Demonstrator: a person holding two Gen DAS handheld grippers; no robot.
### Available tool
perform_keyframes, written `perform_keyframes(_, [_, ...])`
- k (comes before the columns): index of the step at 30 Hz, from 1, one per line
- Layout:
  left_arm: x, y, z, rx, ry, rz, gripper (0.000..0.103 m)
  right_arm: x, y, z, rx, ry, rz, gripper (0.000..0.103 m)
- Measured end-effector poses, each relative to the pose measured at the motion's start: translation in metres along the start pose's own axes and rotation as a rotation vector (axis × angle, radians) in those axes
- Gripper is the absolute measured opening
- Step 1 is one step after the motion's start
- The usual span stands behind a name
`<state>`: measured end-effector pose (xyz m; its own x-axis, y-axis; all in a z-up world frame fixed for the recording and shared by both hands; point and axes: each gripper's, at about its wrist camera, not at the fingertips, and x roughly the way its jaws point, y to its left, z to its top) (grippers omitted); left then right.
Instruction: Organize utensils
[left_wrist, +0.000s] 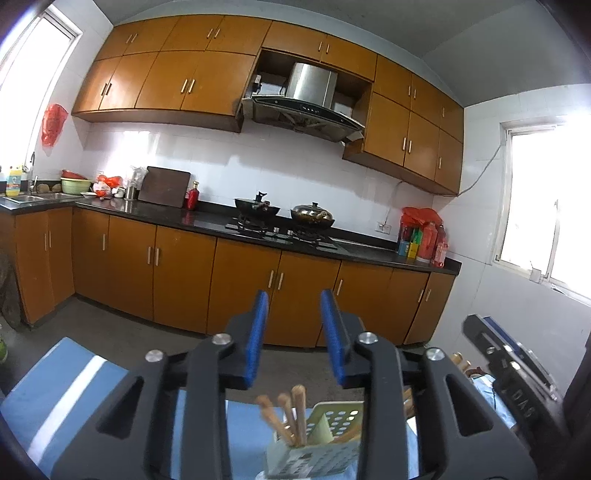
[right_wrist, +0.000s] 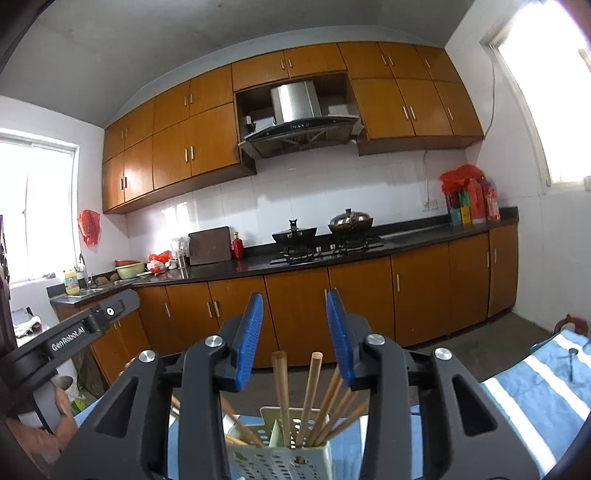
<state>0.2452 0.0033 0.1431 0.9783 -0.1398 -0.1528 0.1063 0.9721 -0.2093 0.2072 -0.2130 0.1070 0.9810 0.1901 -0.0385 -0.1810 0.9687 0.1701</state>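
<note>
While chopsticks (right_wrist: 280, 398) fill the holder (right_wrist: 277, 458), both tools gape wide, holding nothing

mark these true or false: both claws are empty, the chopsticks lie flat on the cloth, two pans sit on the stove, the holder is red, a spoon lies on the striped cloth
1. Both claws are empty: true. The left claw and right claw are open, holding nothing.
2. The chopsticks lie flat on the cloth: false. They stand in the holder.
3. Two pans sit on the stove: true.
4. The holder is red: false. It is pale green, perforated.
5. A spoon lies on the striped cloth: true, though it is small and hard to identify.
</note>
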Motion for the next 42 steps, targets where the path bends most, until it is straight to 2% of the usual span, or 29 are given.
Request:
perform_keyframes(2, [-0.016, 0.005, 0.001, 0.003, 0.001, 0.005, 0.046, -0.015, 0.001, 0.003, -0.012, 0.001, -0.005, 0.051])
perform_keyframes(4, [-0.034, 0.009, -0.001, 0.018, 0.006, 0.013, 0.053, -0.026, 0.001, 0.003, -0.022, 0.009, -0.012, 0.065])
perform_keyframes(5, [-0.043, 0.011, -0.003, 0.027, 0.007, 0.014, 0.059, -0.032, 0.002, 0.003, -0.029, 0.015, -0.013, 0.068])
perform_keyframes(7, [-0.063, 0.015, -0.008, 0.051, 0.011, 0.018, 0.071, -0.046, 0.004, 0.000, -0.052, 0.035, -0.021, 0.083])
perform_keyframes(9, [-0.086, 0.018, -0.016, 0.076, 0.013, 0.022, 0.087, -0.061, 0.007, -0.005, -0.072, 0.056, -0.029, 0.094])
perform_keyframes(10, [-0.096, 0.019, -0.019, 0.087, 0.017, 0.022, 0.091, -0.067, 0.008, -0.007, -0.080, 0.065, -0.034, 0.099])
perform_keyframes(12, [-0.111, 0.018, -0.027, 0.107, 0.028, 0.021, 0.099, -0.081, 0.011, -0.014, -0.098, 0.089, -0.047, 0.101])
perform_keyframes(19, [-0.162, 0.015, -0.076, 0.182, 0.086, 0.084, 0.099, -0.116, 0.024, -0.043, -0.133, 0.187, -0.073, 0.101])
perform_keyframes(22, [-0.177, 0.015, -0.099, 0.183, 0.120, 0.106, 0.099, -0.131, 0.028, -0.057, -0.125, 0.218, -0.065, 0.101])
perform_keyframes(30, [-0.203, 0.008, -0.145, 0.236, 0.168, 0.122, 0.099, -0.162, 0.032, -0.096, -0.174, 0.261, -0.088, 0.101])
perform_keyframes(42, [-0.221, 0.010, -0.183, 0.212, 0.217, 0.101, 0.099, -0.182, 0.021, -0.136, -0.091, 0.346, -0.122, 0.101])
